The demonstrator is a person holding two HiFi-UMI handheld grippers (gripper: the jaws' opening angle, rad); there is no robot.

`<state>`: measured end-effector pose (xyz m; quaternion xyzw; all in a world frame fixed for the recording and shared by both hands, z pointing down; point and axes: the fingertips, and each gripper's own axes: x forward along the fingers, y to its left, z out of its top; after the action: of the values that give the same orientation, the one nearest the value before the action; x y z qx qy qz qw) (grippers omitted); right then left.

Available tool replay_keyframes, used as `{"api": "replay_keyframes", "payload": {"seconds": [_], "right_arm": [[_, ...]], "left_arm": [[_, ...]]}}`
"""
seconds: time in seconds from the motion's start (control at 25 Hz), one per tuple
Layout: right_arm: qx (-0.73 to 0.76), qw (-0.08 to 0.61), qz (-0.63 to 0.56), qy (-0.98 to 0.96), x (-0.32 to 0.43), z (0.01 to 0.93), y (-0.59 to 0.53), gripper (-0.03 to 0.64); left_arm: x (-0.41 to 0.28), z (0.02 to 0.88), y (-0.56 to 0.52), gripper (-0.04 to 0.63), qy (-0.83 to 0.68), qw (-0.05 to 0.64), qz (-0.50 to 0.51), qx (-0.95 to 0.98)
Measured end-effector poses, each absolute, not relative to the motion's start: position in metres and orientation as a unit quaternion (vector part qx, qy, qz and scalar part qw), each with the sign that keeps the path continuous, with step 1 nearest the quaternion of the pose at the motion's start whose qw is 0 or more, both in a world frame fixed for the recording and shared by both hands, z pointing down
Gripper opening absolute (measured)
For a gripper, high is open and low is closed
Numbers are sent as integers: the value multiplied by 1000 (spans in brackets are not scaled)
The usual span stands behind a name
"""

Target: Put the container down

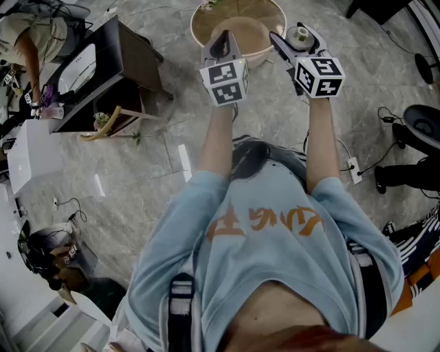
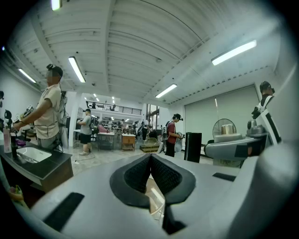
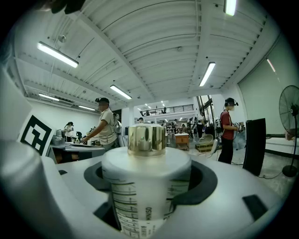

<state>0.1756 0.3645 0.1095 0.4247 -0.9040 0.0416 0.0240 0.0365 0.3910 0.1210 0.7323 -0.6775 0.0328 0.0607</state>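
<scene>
The right gripper (image 1: 297, 40) pinches a white bottle (image 3: 145, 186) with a gold cap (image 3: 146, 139), upright between its wide jaws, while the left gripper (image 2: 150, 173) has its jaws pressed together.

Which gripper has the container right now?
The right gripper: its jaws clamp the white, gold-capped container. The left gripper has its jaws together, empty.

Open floor (image 1: 175, 79) lies between dark cabinet (image 1: 134, 58) and round table (image 1: 265, 17).
</scene>
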Motion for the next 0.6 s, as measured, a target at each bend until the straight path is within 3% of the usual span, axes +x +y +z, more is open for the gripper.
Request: {"api": "replay_keyframes", "payload": {"seconds": [0.6], "right_arm": [[434, -18, 96, -896, 193, 109, 349, 362]], "left_arm": [[14, 123, 391, 26, -701, 72, 17, 709]]}}
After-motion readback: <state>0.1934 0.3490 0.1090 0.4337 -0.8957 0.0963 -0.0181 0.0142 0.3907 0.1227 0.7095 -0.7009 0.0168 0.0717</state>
